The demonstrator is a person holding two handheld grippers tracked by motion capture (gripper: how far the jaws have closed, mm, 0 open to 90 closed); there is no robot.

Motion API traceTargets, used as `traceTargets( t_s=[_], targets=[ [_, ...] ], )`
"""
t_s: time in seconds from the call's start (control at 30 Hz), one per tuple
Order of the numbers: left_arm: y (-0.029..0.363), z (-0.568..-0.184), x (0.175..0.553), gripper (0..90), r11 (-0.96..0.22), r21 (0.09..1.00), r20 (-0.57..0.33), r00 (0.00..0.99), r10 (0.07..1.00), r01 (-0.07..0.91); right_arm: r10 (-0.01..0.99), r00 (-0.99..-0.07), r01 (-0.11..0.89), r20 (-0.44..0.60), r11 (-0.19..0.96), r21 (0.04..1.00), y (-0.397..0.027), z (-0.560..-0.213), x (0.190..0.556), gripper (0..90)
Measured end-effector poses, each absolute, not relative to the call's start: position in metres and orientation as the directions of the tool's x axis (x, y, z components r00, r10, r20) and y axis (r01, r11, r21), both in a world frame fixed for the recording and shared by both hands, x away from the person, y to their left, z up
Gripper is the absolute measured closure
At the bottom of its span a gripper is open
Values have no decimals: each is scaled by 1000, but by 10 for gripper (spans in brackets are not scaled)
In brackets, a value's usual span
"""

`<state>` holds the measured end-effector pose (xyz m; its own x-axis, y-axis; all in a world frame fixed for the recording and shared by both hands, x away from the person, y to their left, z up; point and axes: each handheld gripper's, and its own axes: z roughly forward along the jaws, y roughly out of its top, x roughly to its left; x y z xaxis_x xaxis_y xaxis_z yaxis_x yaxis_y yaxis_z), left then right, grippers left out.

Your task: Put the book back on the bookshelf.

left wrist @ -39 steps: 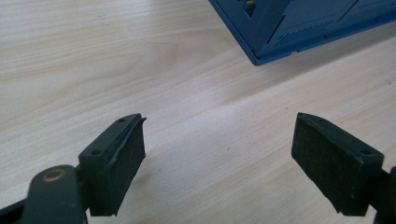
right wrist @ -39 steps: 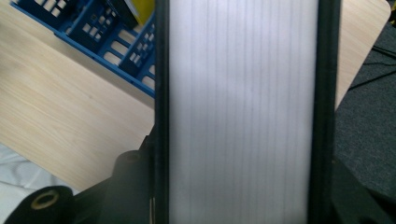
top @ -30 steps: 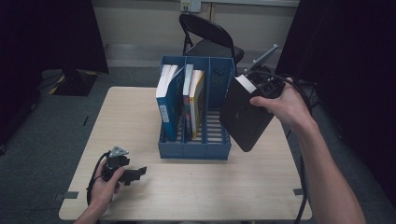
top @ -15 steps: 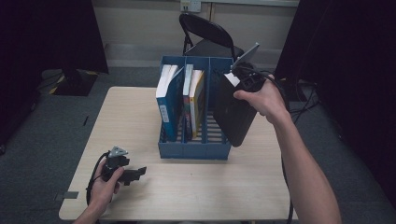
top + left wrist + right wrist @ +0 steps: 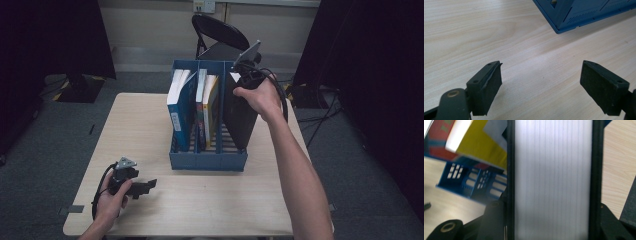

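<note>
A thick black book (image 5: pixel 241 117) with white page edges (image 5: pixel 552 170) is clamped between the jaws of my right gripper (image 5: pixel 246 75) (image 5: pixel 551 220), which is shut on its top end. It hangs slightly tilted, its lower end down in the right compartment of the blue file rack (image 5: pixel 207 161). A white and blue book (image 5: pixel 179 102) leans in the left compartment, and yellow-covered books (image 5: pixel 208 102) stand in the middle one. My left gripper (image 5: pixel 143 186) (image 5: pixel 541 85) lies on the table at the front left, open with nothing between its jaws.
The rack stands in the middle of the light wooden table (image 5: pixel 140 130); one blue corner of it (image 5: pixel 574 15) is ahead of my left gripper. A black folding chair (image 5: pixel 220 35) stands behind the table's far edge. Dark curtains hang on both sides.
My right hand has carried the black book leftward and down, from beside the rack's right side to its right compartment. The left gripper has stayed put.
</note>
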<state>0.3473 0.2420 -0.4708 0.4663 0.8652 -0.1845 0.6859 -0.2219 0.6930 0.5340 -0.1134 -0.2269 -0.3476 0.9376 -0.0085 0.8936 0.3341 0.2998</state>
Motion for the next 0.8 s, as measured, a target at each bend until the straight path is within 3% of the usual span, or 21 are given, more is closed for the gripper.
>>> traceTargets(
  t_s=[0.27, 0.8],
  targets=[
    [244, -472, 348, 174, -217, 693, -188, 463, 866, 688, 968, -253, 925, -3, 243, 292, -101, -238, 551, 537],
    [242, -472, 349, 170, -225, 690, -181, 465, 867, 688, 982, -188, 939, 2, 179, 292, -95, -293, 553, 537]
  ],
)
